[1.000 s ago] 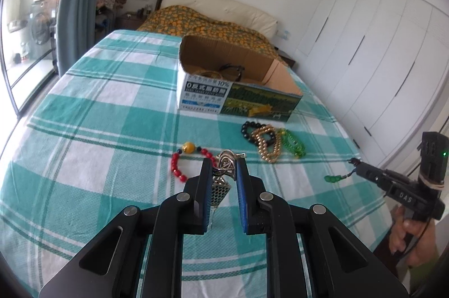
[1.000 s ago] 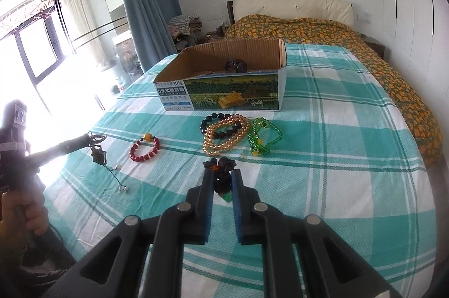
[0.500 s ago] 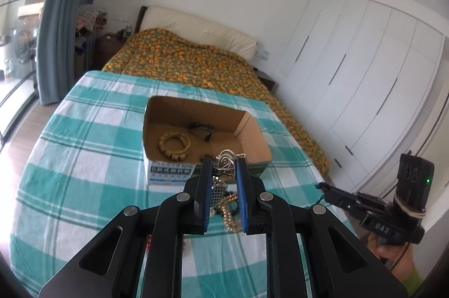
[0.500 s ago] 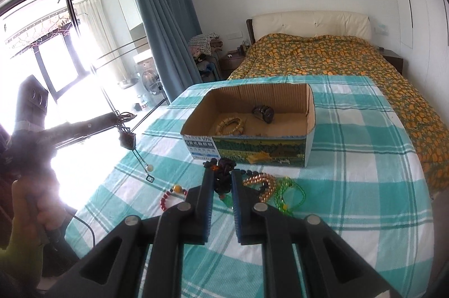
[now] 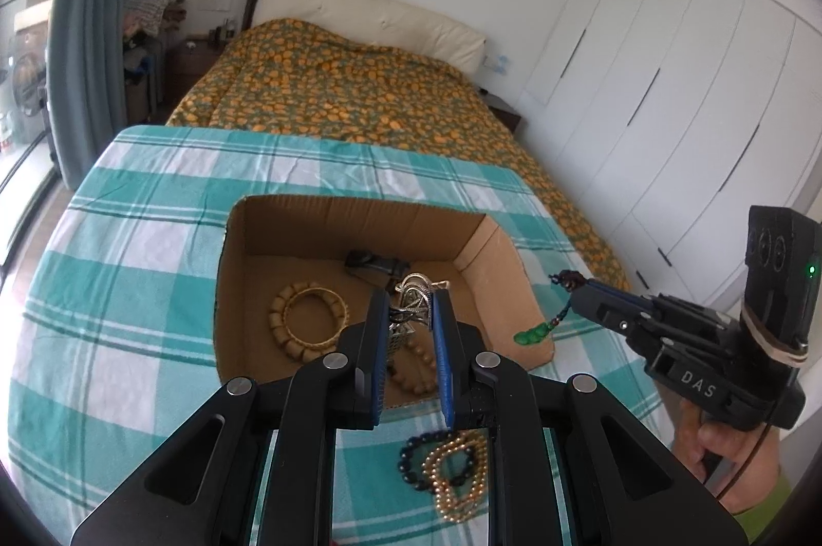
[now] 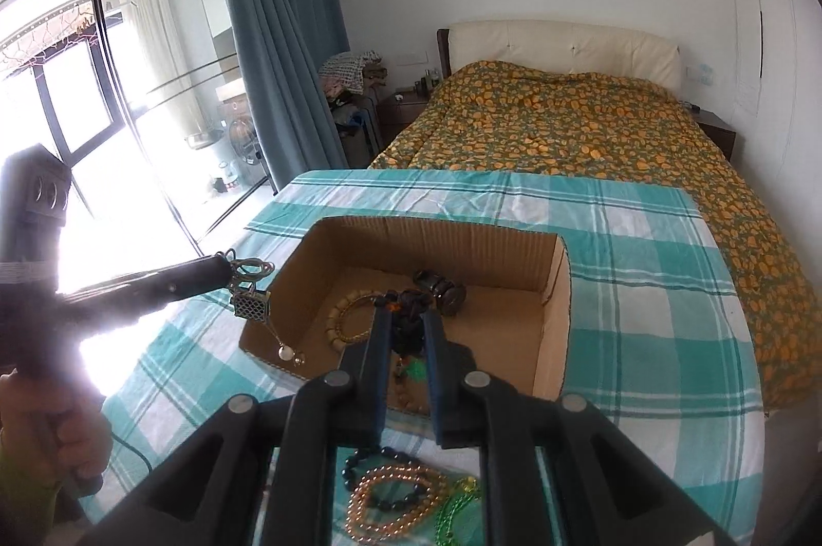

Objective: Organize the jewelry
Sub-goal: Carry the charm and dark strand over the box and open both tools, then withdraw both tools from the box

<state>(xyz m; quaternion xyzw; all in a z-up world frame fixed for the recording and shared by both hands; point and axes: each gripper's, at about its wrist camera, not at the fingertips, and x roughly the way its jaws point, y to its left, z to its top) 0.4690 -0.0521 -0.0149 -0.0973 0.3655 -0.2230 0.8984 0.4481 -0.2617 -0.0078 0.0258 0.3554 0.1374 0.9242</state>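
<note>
An open brown cardboard box (image 5: 354, 232) sits on the teal-checked table (image 5: 128, 248); a tan wooden bead bracelet (image 5: 308, 320) lies inside it, an orange-flowered bed (image 5: 349, 94) behind.

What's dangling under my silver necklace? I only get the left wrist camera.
Observer: Below the silver necklace's square mesh charm, a white pearl hangs on a thin chain.
Operator: Cool! Any jewelry hidden from me?
Observer: Yes, a green bead bracelet lies right beside the gold bead necklace.
</note>
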